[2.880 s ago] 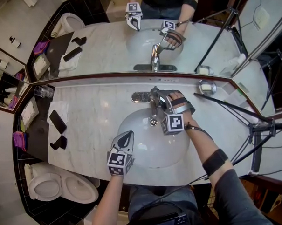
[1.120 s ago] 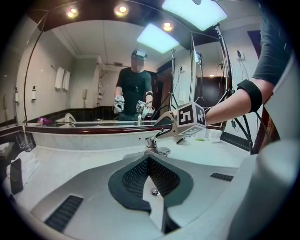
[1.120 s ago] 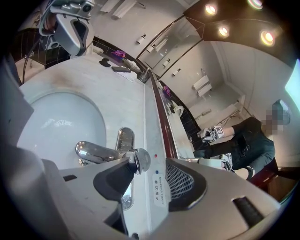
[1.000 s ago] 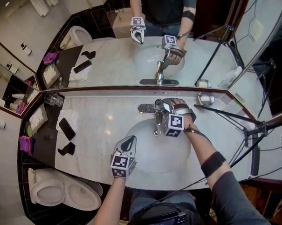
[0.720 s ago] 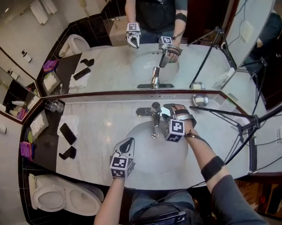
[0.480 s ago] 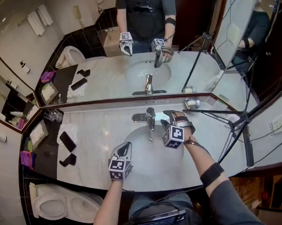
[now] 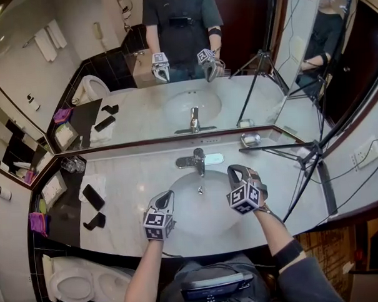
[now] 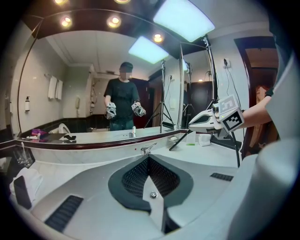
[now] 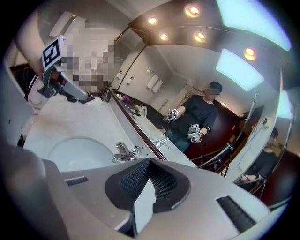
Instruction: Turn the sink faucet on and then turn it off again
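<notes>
**A:** Grey pads are seen pressed together on the right gripper (image 9: 150, 161). Jaws closed, nothing pinched betw. them.

**B:** Confirmed. In the head view that gripper (image 7: 232, 170) is held above the right rim of the sink (image 7: 198, 209), clear of the faucet (image 7: 197, 160).

**A:** Same is noted on the left gripper (image 8: 149, 159): jaws together, empty. It's held over the sink's near-left edge, pointed twd the tap.

**B:** The faucet is found at the back of the basin, centred, on the marble counter (image 7: 134, 174), just below the mirror (image 7: 143, 111). It's touched by neither tool, and both are well short of it.

**A:** Both grippers and the person are reflected in the mirror, too.

**B:** Further out, left side: a black phone (image 7: 93, 196) is laid by a white cloth (image 7: 98, 181), with a glass (image 7: 71, 165) at the counter's corner.

**A:** Right side: a tripod (image 7: 314, 151) leg is stretched across the counter, near a small metal dish (image 7: 251, 139).
</notes>
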`<state>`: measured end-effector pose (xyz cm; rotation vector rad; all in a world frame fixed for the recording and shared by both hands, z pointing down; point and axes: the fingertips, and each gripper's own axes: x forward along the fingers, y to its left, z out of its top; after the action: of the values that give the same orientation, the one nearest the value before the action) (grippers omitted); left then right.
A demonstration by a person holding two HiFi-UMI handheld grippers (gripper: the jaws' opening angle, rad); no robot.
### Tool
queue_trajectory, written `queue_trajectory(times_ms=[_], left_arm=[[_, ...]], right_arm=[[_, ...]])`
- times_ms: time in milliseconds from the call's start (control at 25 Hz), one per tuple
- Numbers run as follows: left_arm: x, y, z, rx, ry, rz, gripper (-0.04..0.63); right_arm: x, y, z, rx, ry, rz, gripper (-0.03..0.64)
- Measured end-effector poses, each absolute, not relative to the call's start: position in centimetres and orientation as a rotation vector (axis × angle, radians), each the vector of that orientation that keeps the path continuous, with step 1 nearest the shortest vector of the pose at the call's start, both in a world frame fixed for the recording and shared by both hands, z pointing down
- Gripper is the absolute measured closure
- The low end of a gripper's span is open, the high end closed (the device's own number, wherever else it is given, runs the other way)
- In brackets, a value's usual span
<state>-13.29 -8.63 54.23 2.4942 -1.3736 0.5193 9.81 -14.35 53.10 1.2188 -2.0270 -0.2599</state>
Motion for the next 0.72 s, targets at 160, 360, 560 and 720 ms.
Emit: queue_trajectory(times_ms=[160,360,560,720], left_arm=[[-13.4,-8.7,54.3,2.493,-1.365,0.516,0.606],[-12.9,-8.7,54.6,2.489,-1.351,0.508,0.607],[-12.7,-8.3,54.9,2.490,-1.343,0.501,0.607],[-12.7,-8.1,54.8,2.488,-1.336,0.492,0.607]], right_arm=[[11.7,-12.1,54.1,1.382,-2.136,0.058,0.598],[13.7,-9.3,54.9,1.517,-2.169,0.300,0.598],[15.8,-7.3,58.4,1.547,-2.141,0.420,0.598],[16.3,-7.0,58.8,1.556,-2.150,0.450,0.598]])
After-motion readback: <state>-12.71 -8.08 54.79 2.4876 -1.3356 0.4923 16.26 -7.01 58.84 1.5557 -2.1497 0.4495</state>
